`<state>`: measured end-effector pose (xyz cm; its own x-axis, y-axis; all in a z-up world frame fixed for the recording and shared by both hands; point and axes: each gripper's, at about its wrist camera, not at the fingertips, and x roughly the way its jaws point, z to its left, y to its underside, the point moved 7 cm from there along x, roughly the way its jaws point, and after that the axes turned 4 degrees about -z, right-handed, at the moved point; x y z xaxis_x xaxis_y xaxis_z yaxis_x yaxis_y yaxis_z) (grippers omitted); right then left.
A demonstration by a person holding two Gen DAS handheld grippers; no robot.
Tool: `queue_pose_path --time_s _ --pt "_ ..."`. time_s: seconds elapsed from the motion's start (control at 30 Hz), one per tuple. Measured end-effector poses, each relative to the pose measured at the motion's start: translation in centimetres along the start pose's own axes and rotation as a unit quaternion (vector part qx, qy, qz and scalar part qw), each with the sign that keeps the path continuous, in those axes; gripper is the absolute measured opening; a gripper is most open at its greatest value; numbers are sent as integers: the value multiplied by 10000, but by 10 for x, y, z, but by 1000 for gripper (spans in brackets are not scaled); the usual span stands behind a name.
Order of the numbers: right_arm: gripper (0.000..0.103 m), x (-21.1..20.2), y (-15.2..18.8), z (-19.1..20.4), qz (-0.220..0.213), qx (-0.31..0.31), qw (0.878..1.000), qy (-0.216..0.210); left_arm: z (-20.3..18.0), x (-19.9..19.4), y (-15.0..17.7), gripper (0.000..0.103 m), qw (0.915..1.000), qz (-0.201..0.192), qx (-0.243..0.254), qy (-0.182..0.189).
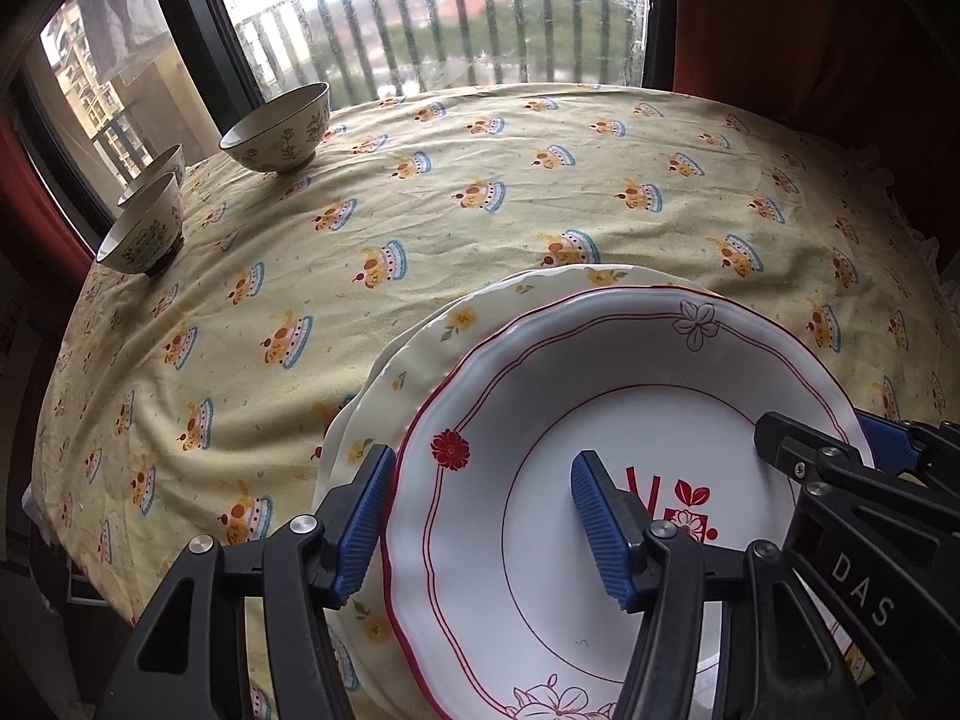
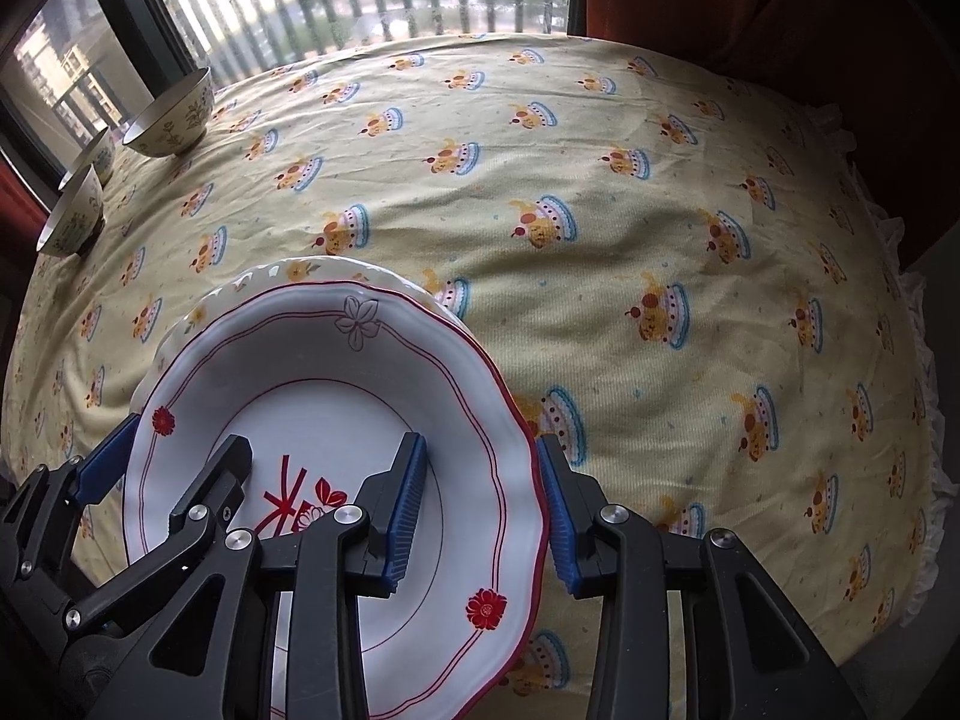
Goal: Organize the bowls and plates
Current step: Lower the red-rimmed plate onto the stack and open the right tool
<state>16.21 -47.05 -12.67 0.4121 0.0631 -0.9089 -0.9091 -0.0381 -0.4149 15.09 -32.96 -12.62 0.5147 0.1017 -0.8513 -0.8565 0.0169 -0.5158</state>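
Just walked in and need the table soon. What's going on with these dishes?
A person is tidying dishes with two handheld grippers. Both straddle opposite rims of the white red-trimmed plate, which sits on a yellow floral plate: the left gripper on one side, the right gripper on the other. Whether the pads actually press on the rim is unclear. Three bowls stand apart near the window, not yet stacked.

A yellow cake-print tablecloth (image 1: pixel 480 192) – behind it, a railed window (image 1: pixel 432 18) and red curtain (image 1: pixel 810 18).

Daylit window (image 1: pixel 420 18), railing (image 1: pixel 456 6) outside; patterned yellow tablecloth (image 1: pixel 540 180); red curtain (image 1: pixel 810 18).
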Motion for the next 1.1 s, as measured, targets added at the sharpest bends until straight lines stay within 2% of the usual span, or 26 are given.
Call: queue_pose_path --time_s 0.17,0.3,0.43,0.5,0.57,0.67,0.7,1.1 --pt "42 -1 -1 -1 10 78 9999 -69 -3 2 -1 66 9999 101 15 1" --pt "42 -6 -1 -2 -46 26 10000 -84 -3 3 -1 67 9999 105 2 -1" --pt "42 -19 -1 -13 -212 122 9995 185 -3 3 -1 67 9999 100 5 -3" --pt "41 -22 0 -18 -185 262 9994 133 -3 3 -1 68 9999 104 -3 -3" --pt "34 -25 1 -19 -176 305 9994 57 -3 3 -1 69 9999 104 4 1" --pt "18 -29 -1 -14 -260 99 9994 194 -4 3 -1 69 9999 111 -12 0" --pt "16 -29 -1 -12 -258 37 9995 199 -3 3 -1 69 9999 114 -7 0" --pt "15 -15 -7 3 -128 -64 9999 32 12 3 -2 75 9990 222 -386 101"
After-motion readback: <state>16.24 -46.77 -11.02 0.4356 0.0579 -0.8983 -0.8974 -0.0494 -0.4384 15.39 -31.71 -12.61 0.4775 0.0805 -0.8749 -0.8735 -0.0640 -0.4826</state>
